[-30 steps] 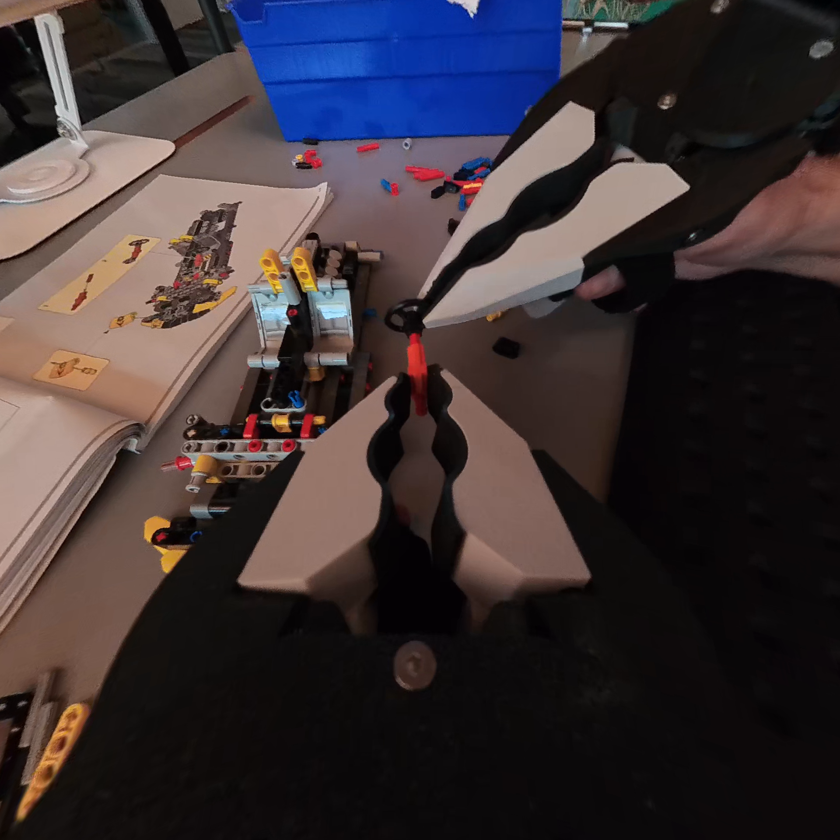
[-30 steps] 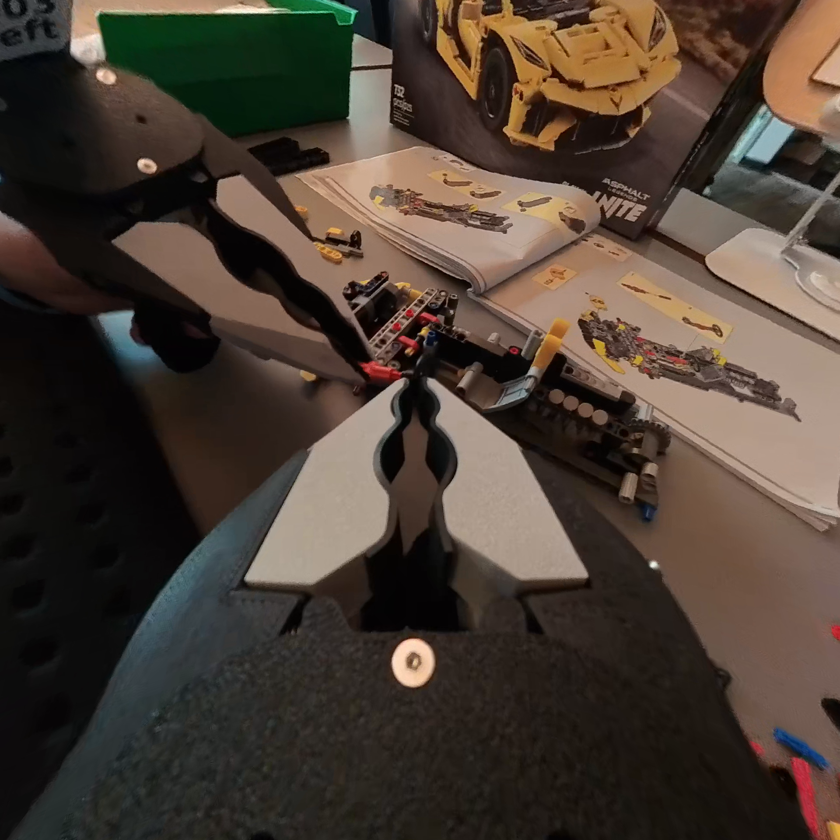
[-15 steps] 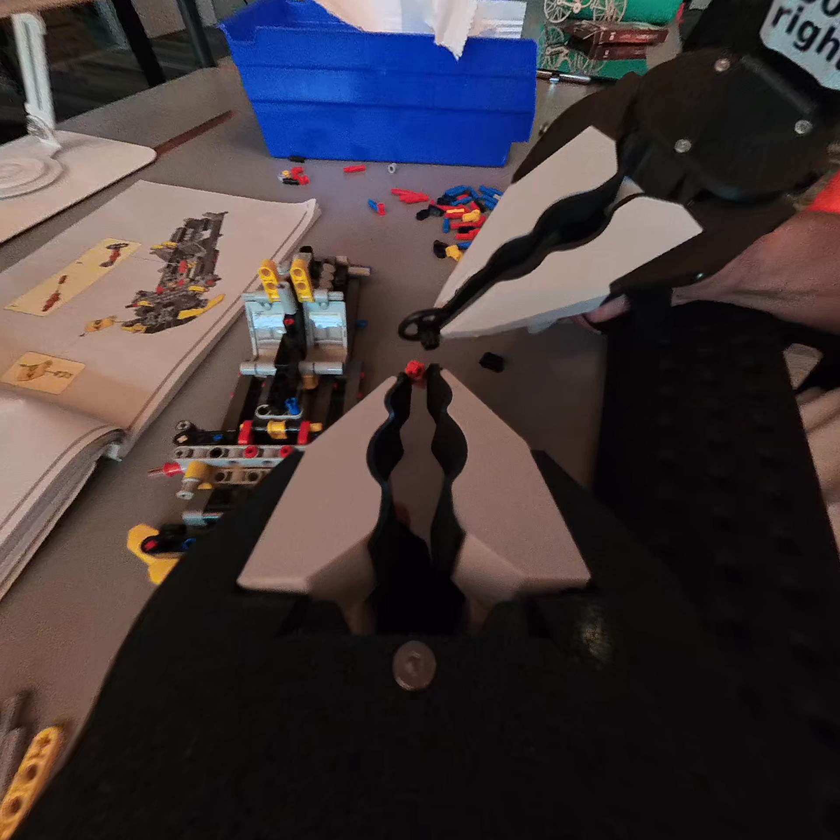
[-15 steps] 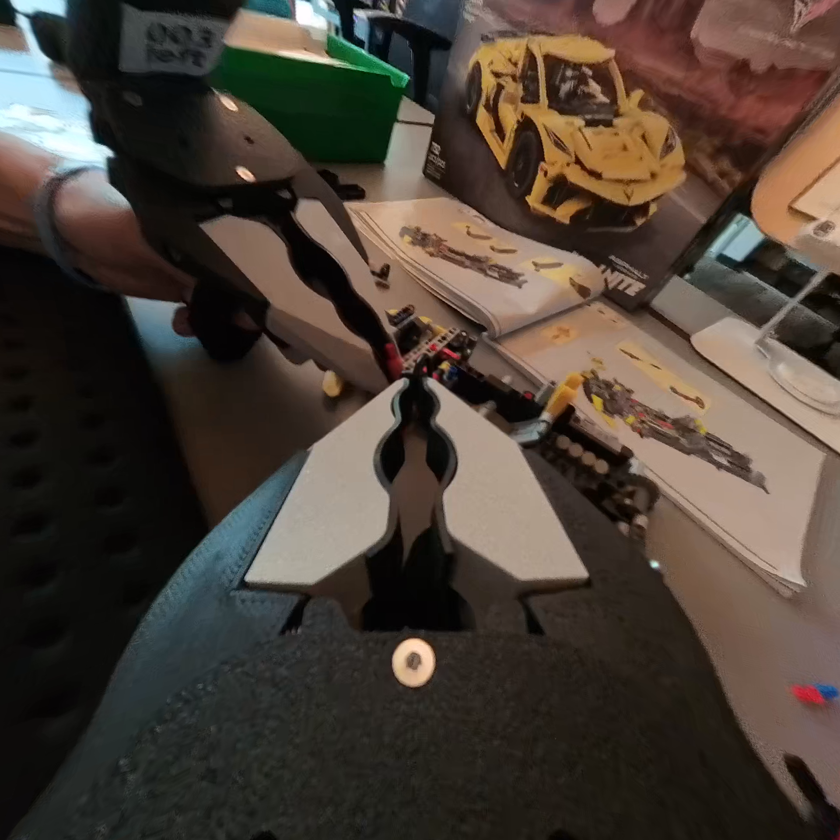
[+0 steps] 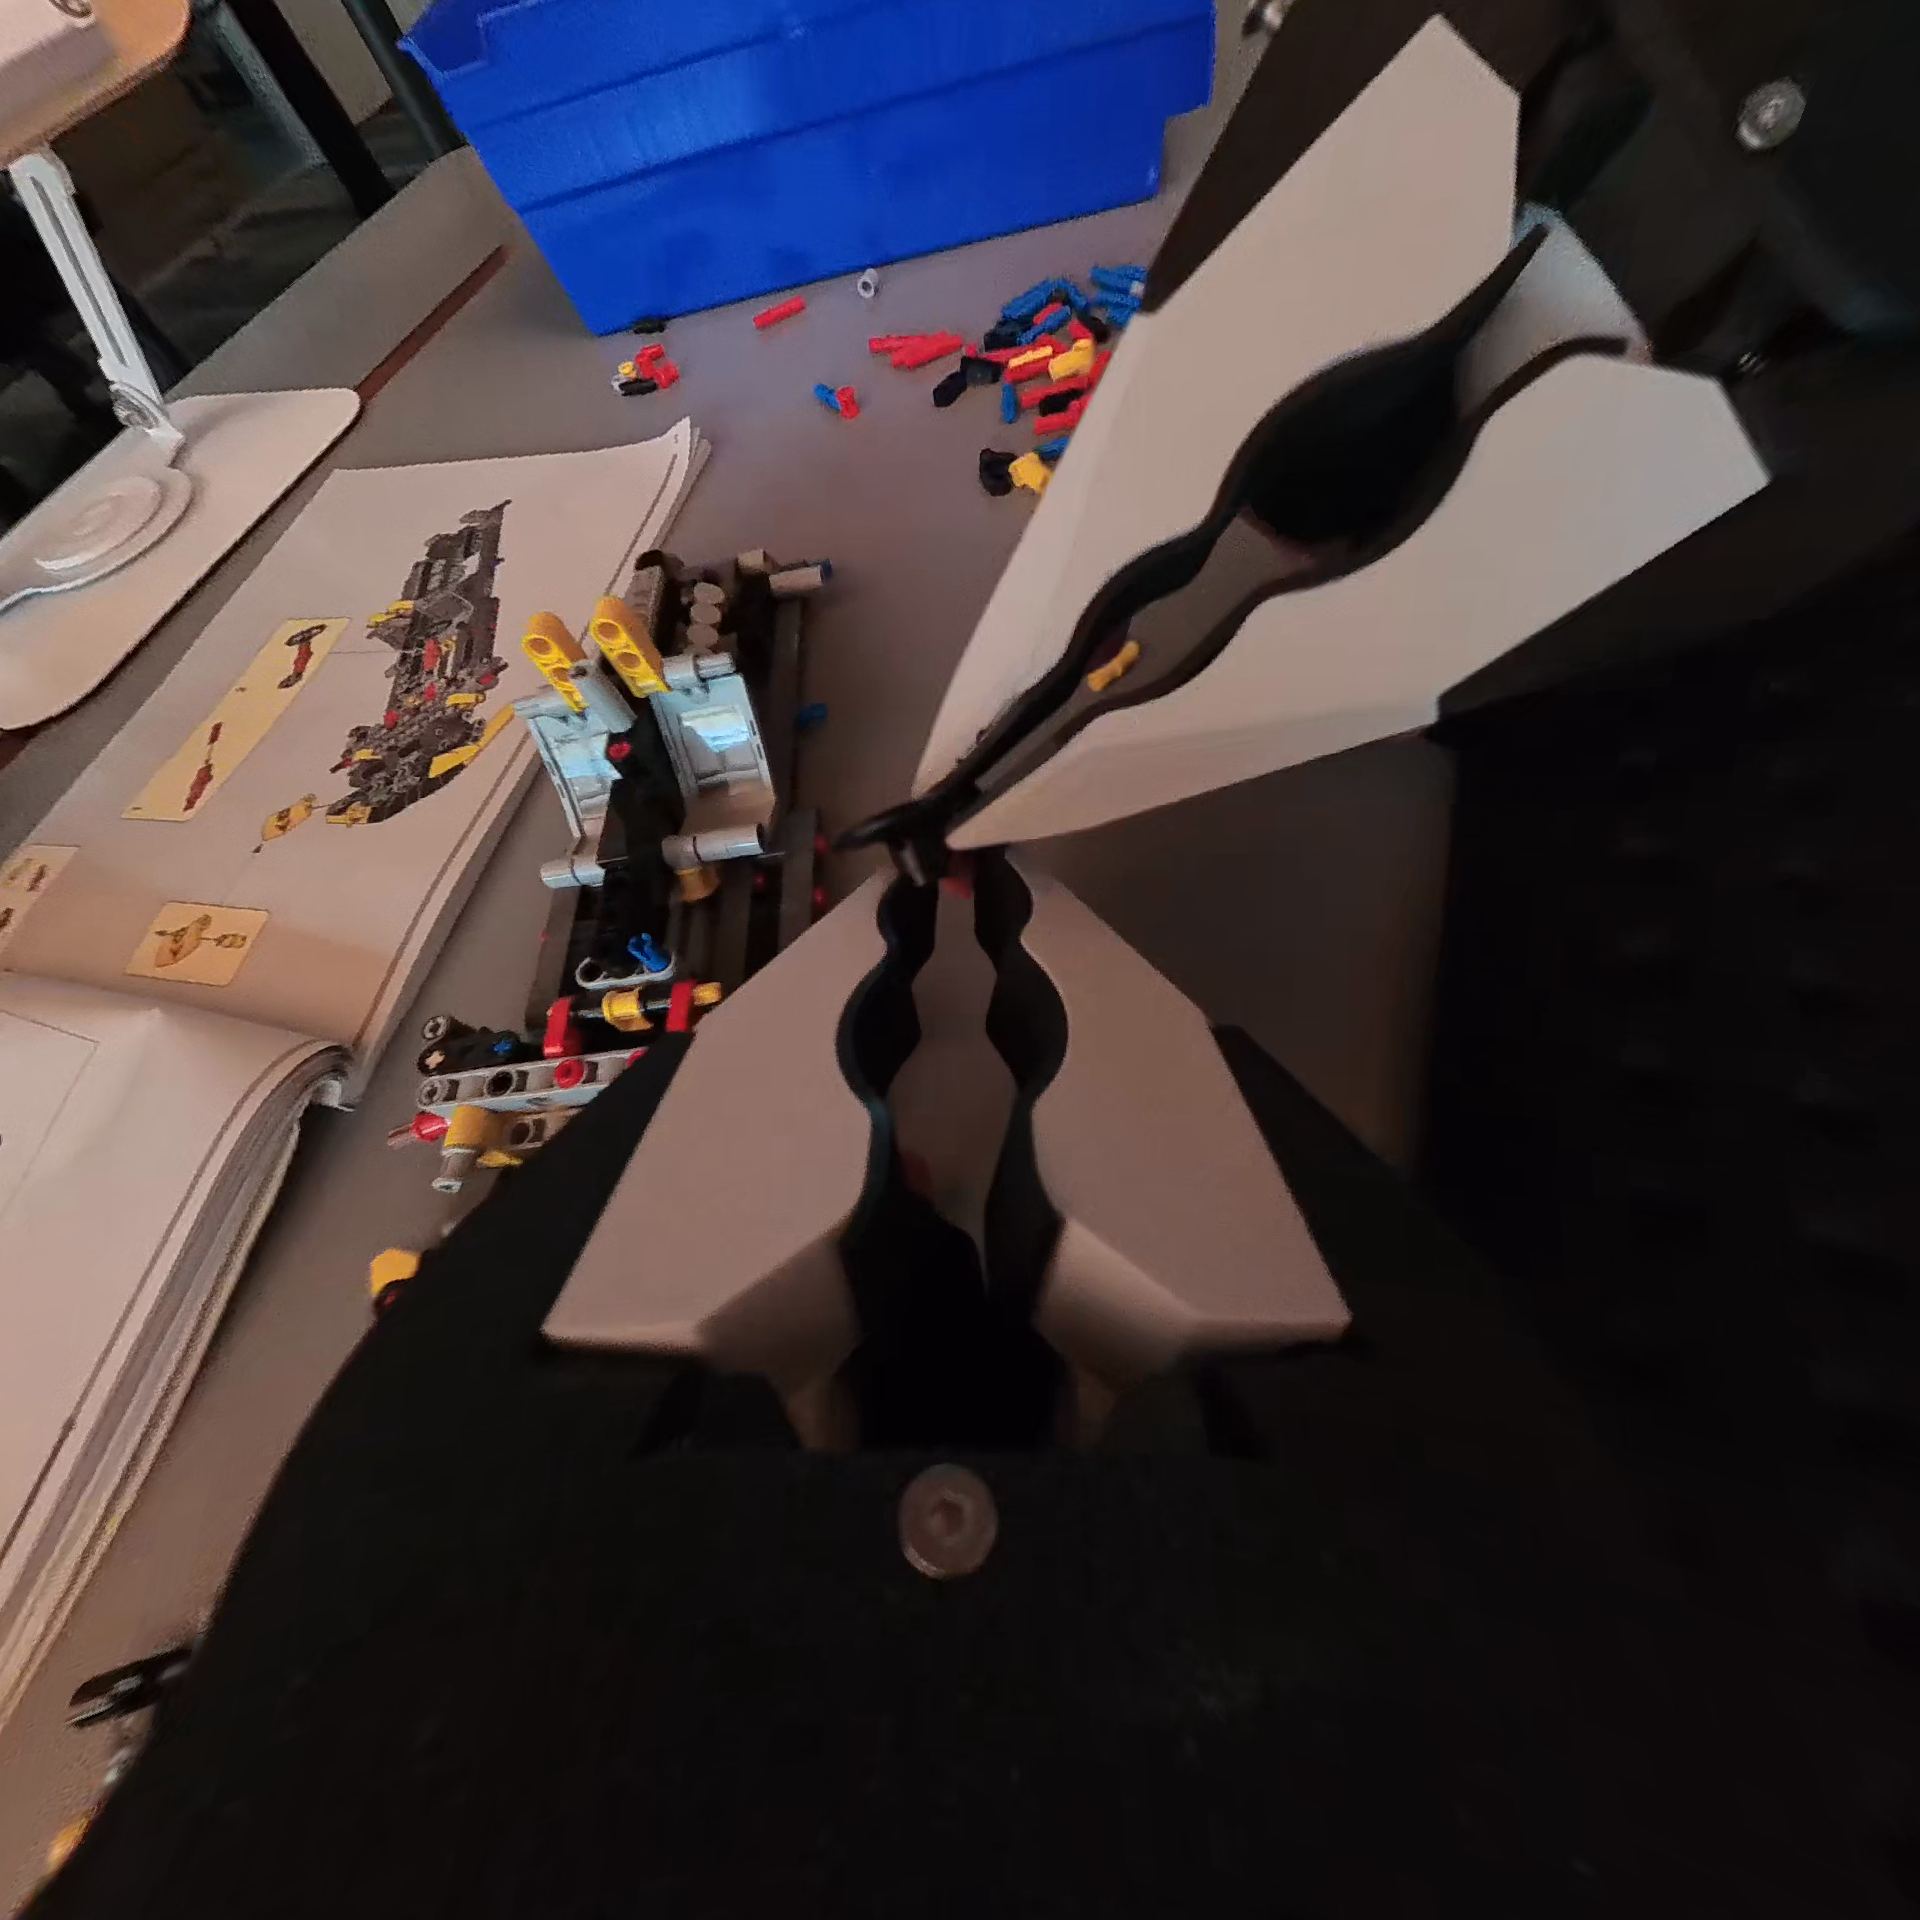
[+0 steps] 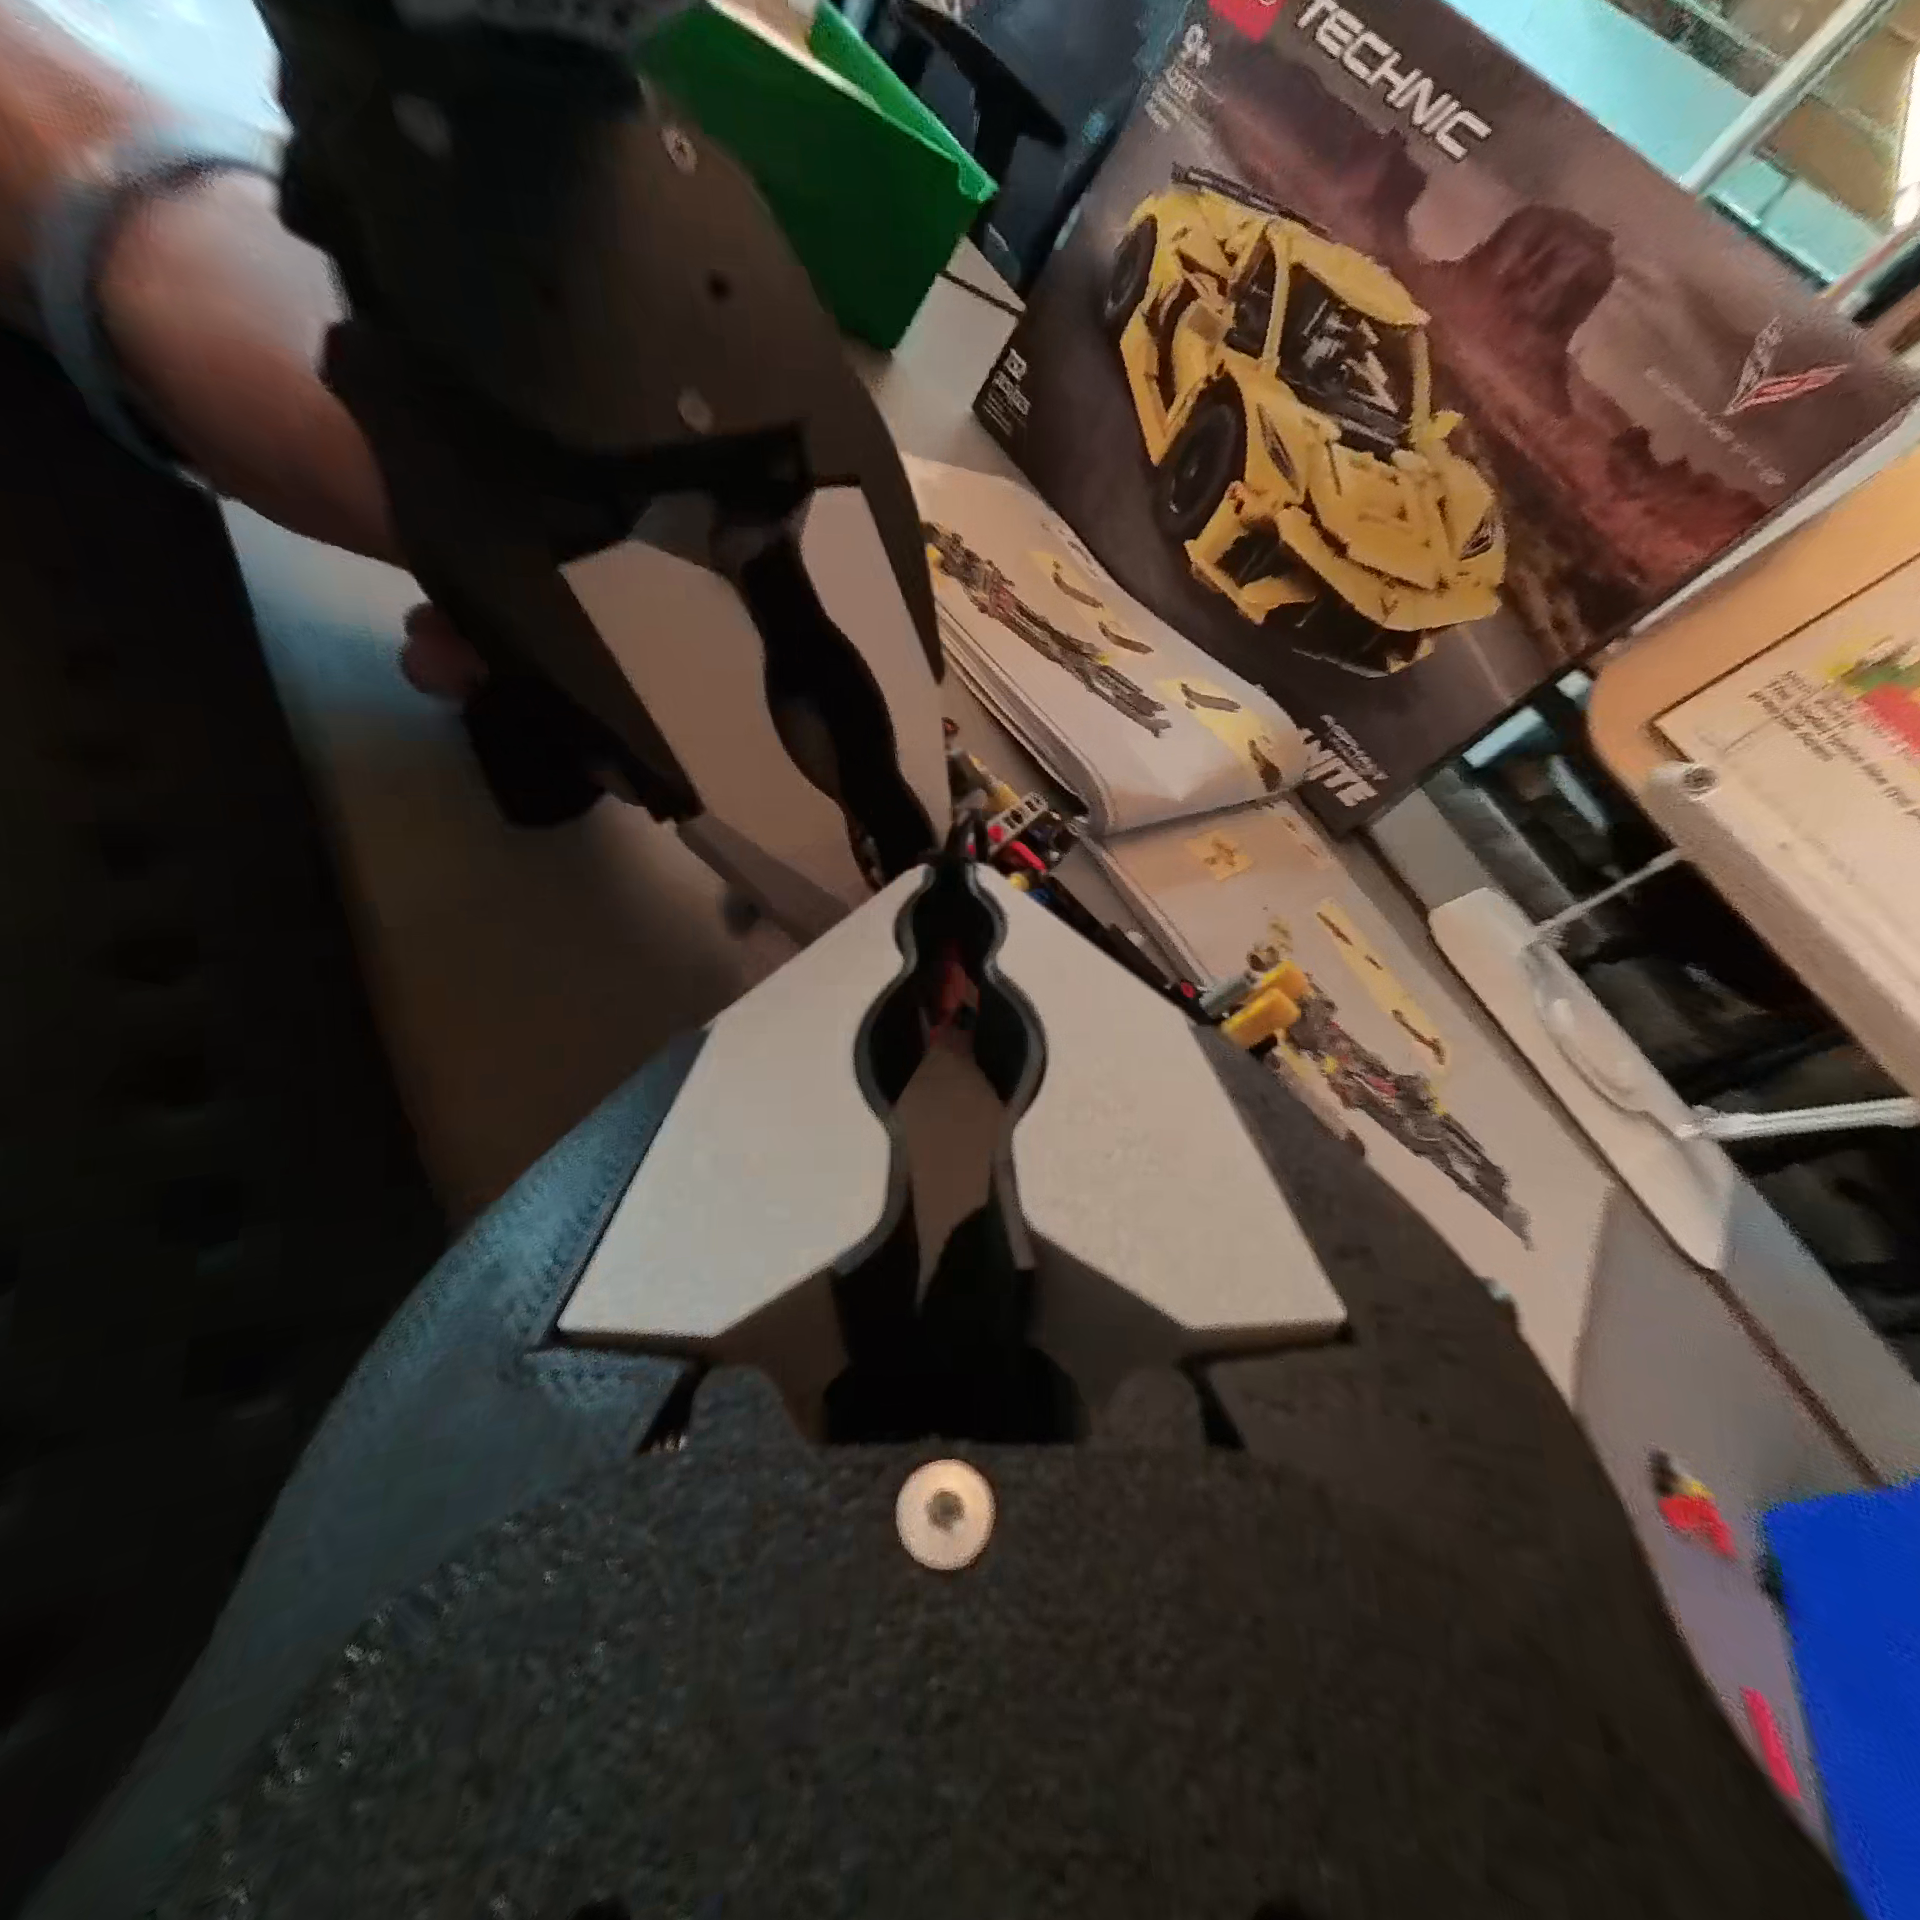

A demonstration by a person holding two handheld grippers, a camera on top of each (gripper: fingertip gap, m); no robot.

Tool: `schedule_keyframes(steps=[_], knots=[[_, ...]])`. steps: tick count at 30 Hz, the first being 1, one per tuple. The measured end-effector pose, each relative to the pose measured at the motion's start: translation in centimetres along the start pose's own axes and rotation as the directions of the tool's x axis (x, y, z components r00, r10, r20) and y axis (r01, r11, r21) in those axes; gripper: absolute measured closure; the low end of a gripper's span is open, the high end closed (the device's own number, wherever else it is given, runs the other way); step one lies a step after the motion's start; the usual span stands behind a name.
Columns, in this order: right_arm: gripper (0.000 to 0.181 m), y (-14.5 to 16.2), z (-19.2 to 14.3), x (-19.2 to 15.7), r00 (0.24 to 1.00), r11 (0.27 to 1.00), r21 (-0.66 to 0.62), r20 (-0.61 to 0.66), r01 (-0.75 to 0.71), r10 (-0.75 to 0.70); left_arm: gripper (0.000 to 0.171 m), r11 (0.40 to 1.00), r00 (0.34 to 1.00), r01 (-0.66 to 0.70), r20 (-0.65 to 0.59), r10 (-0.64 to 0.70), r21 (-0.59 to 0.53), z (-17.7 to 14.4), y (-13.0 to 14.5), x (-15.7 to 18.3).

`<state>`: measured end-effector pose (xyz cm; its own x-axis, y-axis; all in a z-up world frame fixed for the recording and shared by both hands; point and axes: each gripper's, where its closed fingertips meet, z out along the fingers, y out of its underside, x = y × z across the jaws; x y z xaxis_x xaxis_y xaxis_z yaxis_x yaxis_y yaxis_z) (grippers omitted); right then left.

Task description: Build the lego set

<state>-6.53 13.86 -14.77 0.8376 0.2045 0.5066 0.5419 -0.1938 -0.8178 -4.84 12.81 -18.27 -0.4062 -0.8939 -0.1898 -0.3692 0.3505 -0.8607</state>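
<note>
Because both parts are tiny hard plastic, judge them light, stiff and slick: easy to twist out of a pinch or shoot away if squeezed off-centre, not fragile. Best taken at the very tips, across the short middle, leaving the mating end free. Left gripper [image 5: 940, 883] near centre, jaws closed down to a thin slit, pinching a red pin [image 5: 960, 886] of which only a stub shows past the tips. Right gripper [image 5: 935, 826] coming in from the far right, jaws likewise pressed together at the tip, nipping a black ring piece [image 5: 878, 834] that sticks out leftward. Tips of both tools touching or just about, held in the air above the table [image 5: 883, 499]; pin apparently entering the ring, but blurred, so cannot tell how deep. Red glimpsed in the slot between the right fingers in the right wrist view; unclear what it is. Chassis build [image 5: 665, 748] flat on the table just left of the tips, not gripped. Instruction book [image 5: 312, 727] open further left, blue bin [image 5: 831, 156] at the far side, loose parts [image 5: 1039, 364] scattered in front of it. Set box [image 6: 1403, 364] standing behind the book.
</note>
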Motion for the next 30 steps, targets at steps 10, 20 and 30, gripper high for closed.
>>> schedule_keyframes(steps=[10,20,30], knots=[[0.179,1.1,-0.4,1.9,0.996,0.997,-0.028,-0.050,-0.079,0.077,0.167,0.999,0.999,-0.018,0.047,0.017,0.035,-1.0,-0.5,-0.8],[0.180,-0.7,-2.7,5.0,0.568,0.564,0.120,0.334,-0.817,0.752,0.167,0.958,0.963,0.242,-0.162,-0.217,0.154,-2.3,-2.5,-0.5],[0.181,-0.5,-3.2,6.0,0.331,0.340,0.067,0.464,-0.938,0.822,0.167,0.994,0.999,0.028,0.026,-0.031,0.104,-1.5,-2.2,-1.1]])
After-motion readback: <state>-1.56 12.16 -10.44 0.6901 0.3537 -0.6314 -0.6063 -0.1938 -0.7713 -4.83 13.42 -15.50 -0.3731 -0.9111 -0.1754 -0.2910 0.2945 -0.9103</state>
